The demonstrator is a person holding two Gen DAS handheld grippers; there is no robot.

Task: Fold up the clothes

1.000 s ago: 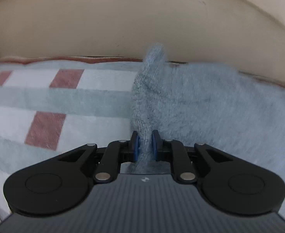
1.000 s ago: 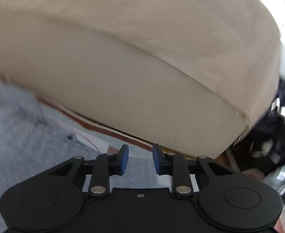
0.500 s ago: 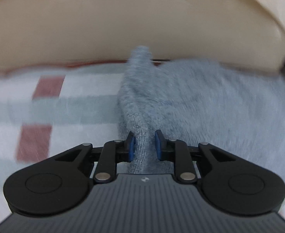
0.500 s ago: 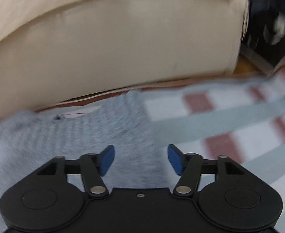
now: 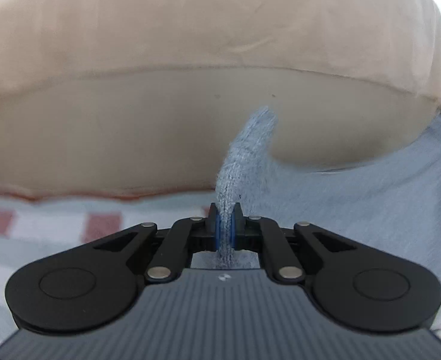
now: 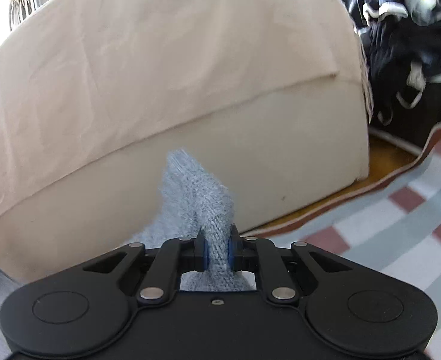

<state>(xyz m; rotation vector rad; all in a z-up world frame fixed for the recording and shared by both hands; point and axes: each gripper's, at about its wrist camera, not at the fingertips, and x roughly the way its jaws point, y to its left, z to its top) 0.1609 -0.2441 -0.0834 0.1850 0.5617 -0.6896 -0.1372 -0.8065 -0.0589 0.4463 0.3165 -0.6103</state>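
Observation:
A fuzzy grey-blue knit sweater [image 5: 355, 198] lies on a checked blanket [image 5: 100, 228] and spreads to the right in the left wrist view. My left gripper [image 5: 225, 210] is shut on a pinched fold of it, and a peak of the knit stands up beyond the fingertips. In the right wrist view, another edge of the sweater [image 6: 190, 186] rises between the blue pads. My right gripper [image 6: 217, 231] has its jaws closing, and the pads press on that fold. The rest of the garment is hidden below both grippers.
A big beige cushion or mattress [image 6: 190, 90] stands close behind the sweater and fills the background of both views. The red, white and grey-green blanket [image 6: 400, 225] ends at a strip of wooden floor [image 6: 385, 165]. Dark clothing [image 6: 406, 45] is piled at the far right.
The left gripper has risen with its pinch of sweater, lifting the edge. The right gripper rolled, swung from beside the cushion to the sweater, opened wide and then closed on a fold.

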